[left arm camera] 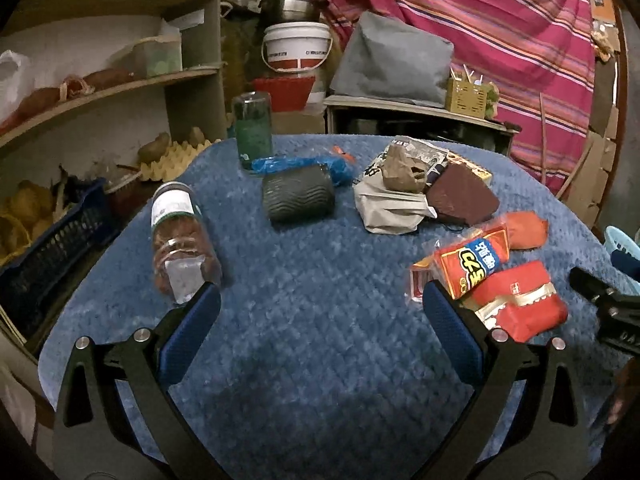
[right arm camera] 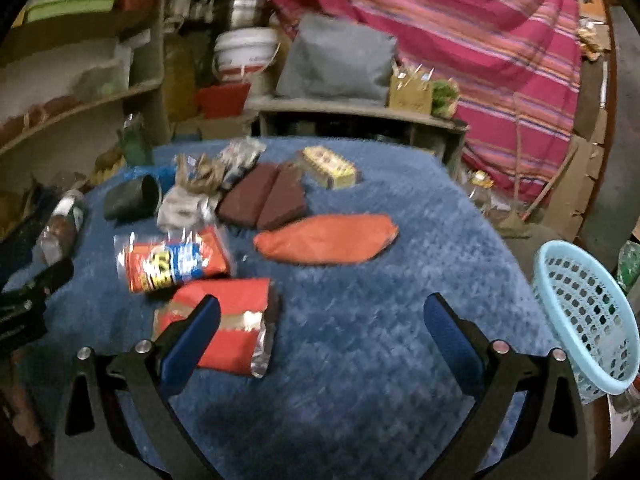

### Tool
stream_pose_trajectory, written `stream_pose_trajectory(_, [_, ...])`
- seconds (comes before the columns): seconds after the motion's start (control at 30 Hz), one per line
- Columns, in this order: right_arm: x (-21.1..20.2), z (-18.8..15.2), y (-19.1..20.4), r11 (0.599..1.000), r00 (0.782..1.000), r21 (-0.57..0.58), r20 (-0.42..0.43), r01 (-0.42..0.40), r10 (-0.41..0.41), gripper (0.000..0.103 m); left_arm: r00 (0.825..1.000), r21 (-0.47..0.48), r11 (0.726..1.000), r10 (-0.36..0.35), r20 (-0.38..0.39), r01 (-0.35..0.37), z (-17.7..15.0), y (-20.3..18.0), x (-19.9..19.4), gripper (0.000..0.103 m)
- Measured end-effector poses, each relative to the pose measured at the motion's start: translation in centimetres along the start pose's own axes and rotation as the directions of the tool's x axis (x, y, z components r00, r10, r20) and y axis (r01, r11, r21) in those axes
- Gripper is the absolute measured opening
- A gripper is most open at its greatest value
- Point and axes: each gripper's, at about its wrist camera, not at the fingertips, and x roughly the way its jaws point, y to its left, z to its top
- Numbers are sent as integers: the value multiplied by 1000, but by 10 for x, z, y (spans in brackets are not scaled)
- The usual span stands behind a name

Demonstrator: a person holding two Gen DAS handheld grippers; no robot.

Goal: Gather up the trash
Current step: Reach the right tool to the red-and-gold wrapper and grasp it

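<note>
A blue textured cloth (right arm camera: 360, 280) covers the counter. On it lie a plain orange pouch (right arm camera: 326, 239), two maroon packets (right arm camera: 262, 200), a red packet with a gold band (right arm camera: 228, 320), and a black wavy-ribbed cup (left arm camera: 298, 199). A pale blue perforated basket (right arm camera: 586, 316) sits at the right edge.

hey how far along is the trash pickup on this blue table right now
Nothing looks collected yet: no trash shows in the light blue basket, though its inside is partly hidden. Nothing is in hand; the left gripper and right gripper are both open and empty above the blue cloth. Left to do: the red snack wrapper, red foil pouch, orange bag, lying bottle and crumpled paper.
</note>
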Motion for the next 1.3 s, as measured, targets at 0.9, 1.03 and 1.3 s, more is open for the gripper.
stream_pose_trajectory(0.9, [35, -18, 35, 990, 975, -74, -197, -124, 107, 43, 1000, -30, 999, 16, -23, -17, -5, 27, 2, 98])
stream_pose_trajectory(1.03, [30, -19, 46, 984, 976, -120, -189, -135, 111, 29, 1000, -24, 1000, 17, -20, -18, -4, 24, 2, 98])
stream_pose_trajectory(1.3, [17, -9, 21, 987, 978, -25, -138, -159, 154, 0, 999, -97, 995, -7, -53, 2, -4, 38, 9, 98])
